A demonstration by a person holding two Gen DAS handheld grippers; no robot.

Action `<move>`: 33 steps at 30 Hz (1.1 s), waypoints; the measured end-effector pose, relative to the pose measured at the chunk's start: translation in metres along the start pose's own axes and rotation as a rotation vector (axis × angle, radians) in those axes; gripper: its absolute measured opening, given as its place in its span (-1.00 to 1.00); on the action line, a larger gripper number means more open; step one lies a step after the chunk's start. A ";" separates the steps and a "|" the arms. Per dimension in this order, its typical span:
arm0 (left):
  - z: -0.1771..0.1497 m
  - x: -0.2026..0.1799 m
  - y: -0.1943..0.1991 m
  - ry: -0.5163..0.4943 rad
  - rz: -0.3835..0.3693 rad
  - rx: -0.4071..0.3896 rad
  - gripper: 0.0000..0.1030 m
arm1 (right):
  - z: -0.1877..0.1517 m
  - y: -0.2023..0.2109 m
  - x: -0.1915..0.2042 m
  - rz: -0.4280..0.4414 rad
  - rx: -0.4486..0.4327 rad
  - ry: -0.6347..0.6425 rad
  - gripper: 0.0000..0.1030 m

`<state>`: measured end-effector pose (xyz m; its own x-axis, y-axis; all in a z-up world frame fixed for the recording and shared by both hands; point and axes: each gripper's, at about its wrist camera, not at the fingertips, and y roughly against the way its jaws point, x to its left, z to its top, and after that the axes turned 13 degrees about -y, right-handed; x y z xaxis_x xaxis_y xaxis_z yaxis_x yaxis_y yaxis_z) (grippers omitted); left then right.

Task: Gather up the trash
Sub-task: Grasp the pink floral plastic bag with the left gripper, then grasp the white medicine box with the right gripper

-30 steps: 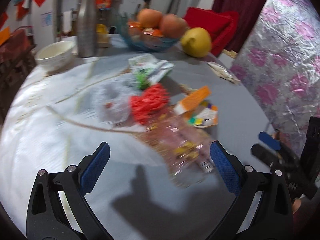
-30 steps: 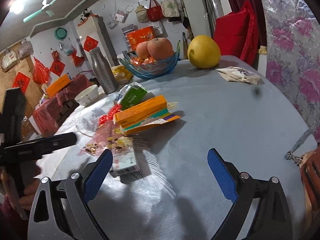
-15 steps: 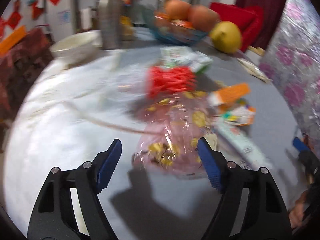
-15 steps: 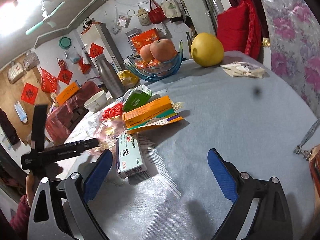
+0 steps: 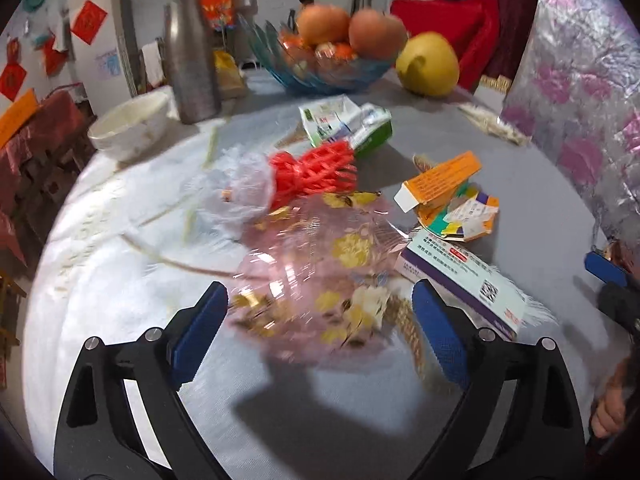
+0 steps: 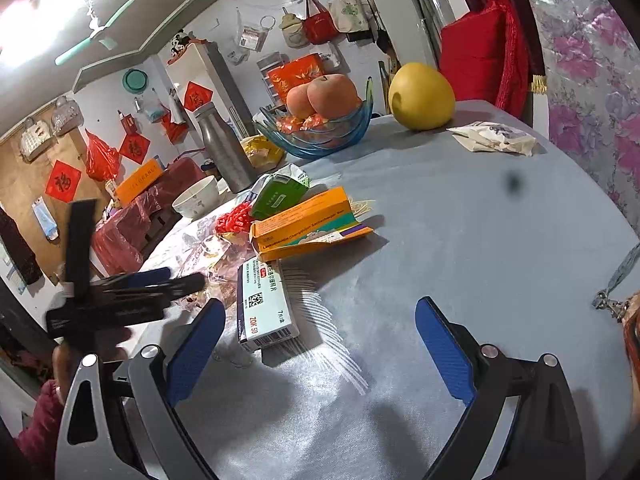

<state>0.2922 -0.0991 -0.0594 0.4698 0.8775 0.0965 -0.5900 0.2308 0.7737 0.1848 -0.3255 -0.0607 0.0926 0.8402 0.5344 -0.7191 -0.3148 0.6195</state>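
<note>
Since the earlier frame the left gripper (image 5: 316,328) has dropped lower and nearer to the pile of trash, and its jaws have just been opening again after a brief narrowing.

Left wrist view: jaws stand wide apart, blue pads either side of a crumpled pink plastic bag (image 5: 320,264) w/ yellow flowers, which lies on the grey table (image 5: 132,280). The bag sits between the pads but they don't press on it. Just right of the bag lies a white and purple pill box (image 5: 460,276), touching the bag's edge. Behind the bag: a red mesh net (image 5: 312,170), a clear plastic bag (image 5: 236,188) to its left, a green and white carton (image 5: 348,122) further back. An orange box (image 5: 440,178) lies on torn card to the right. At the far edge stand a blue glass fruit bowl (image 5: 320,68), a yellow pomelo (image 5: 428,64), a steel bottle (image 5: 192,56) and a white bowl (image 5: 128,124).

Right wrist view: the right gripper (image 6: 316,344) hangs above bare table, jaws wide apart, nothing between them. The pill box lies just beyond its left pad, approx. touching the pink bag. The left gripper shows at the left edge, blurred, held by a hand (image 6: 64,364) in a dark red sleeve. A white wrapper (image 6: 496,138) lies near the pomelo, well apart from the pile.
</note>
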 end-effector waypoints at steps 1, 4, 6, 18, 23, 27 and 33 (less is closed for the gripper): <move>0.002 0.000 -0.007 0.006 0.013 0.009 0.72 | 0.000 0.000 -0.001 0.003 0.002 -0.004 0.83; -0.001 0.010 -0.019 0.044 0.017 0.008 0.18 | 0.000 -0.001 -0.001 0.012 0.011 -0.005 0.83; -0.005 0.019 -0.017 0.085 -0.008 -0.013 -0.16 | 0.000 -0.002 -0.001 0.014 0.014 -0.003 0.83; -0.028 0.030 0.027 0.162 -0.007 -0.173 -0.27 | -0.004 -0.019 0.021 -0.053 0.076 0.112 0.83; -0.035 0.041 0.029 0.218 -0.043 -0.171 -0.27 | -0.008 -0.041 0.046 -0.056 0.130 0.176 0.83; -0.035 0.040 0.028 0.214 -0.054 -0.172 -0.27 | -0.013 -0.065 0.069 -0.083 0.171 0.236 0.82; -0.035 0.037 0.029 0.198 -0.060 -0.177 -0.27 | -0.015 -0.085 0.070 -0.153 0.234 0.256 0.02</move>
<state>0.2691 -0.0454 -0.0551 0.3799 0.9212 -0.0838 -0.6788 0.3392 0.6512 0.2417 -0.2331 -0.0840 -0.0095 0.9590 0.2831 -0.5307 -0.2448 0.8114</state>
